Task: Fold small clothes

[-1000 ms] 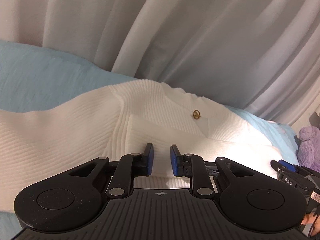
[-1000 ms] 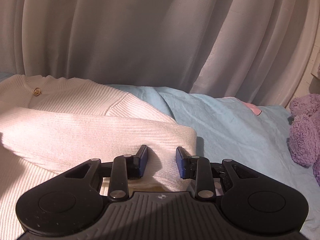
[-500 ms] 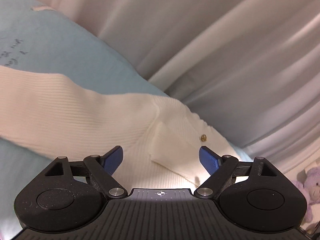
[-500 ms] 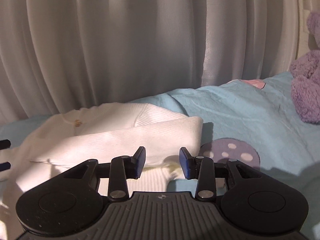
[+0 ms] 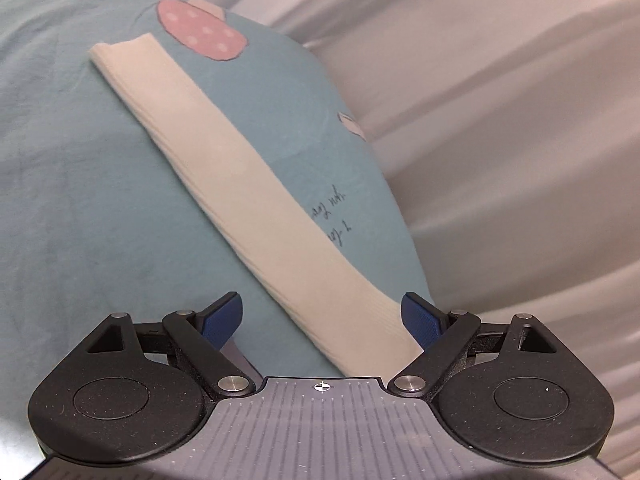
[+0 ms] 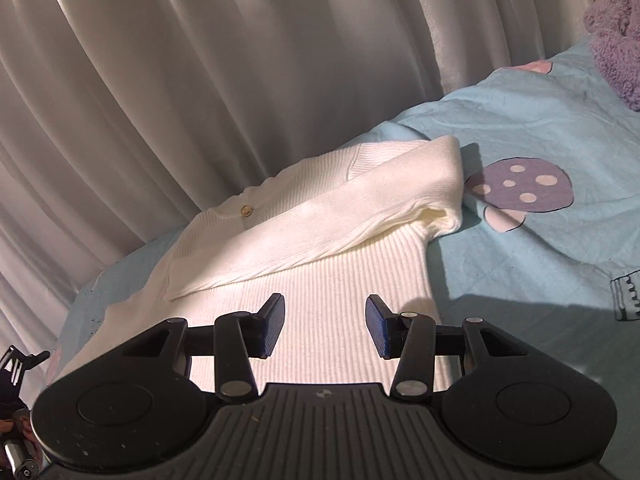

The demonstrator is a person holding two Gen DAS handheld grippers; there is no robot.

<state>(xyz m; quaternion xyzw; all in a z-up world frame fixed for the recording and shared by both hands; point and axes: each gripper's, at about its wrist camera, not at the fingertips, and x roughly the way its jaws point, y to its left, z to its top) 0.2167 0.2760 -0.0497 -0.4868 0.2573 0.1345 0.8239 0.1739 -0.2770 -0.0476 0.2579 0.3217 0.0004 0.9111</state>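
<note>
A white ribbed knit cardigan (image 6: pixel 320 240) with a gold button (image 6: pixel 246 211) lies on the light blue bed sheet (image 6: pixel 520 272). One sleeve is folded across its chest. The other sleeve (image 5: pixel 240 184) stretches out flat across the sheet (image 5: pixel 80 200) in the left wrist view. My left gripper (image 5: pixel 322 316) is wide open over the near end of that sleeve, holding nothing. My right gripper (image 6: pixel 325 324) is open above the cardigan's lower body, holding nothing.
Pale curtains (image 6: pixel 200 80) hang behind the bed. A purple plush toy (image 6: pixel 616 32) sits at the far right. The sheet has mushroom prints, purple (image 6: pixel 520 190) and pink (image 5: pixel 200 32). The other gripper's edge (image 6: pixel 16 364) shows at lower left.
Both grippers opened and let go of the folded sleeve. The left gripper swung left to the outstretched sleeve. The right gripper pulled back and tilted, now over the cardigan's body.
</note>
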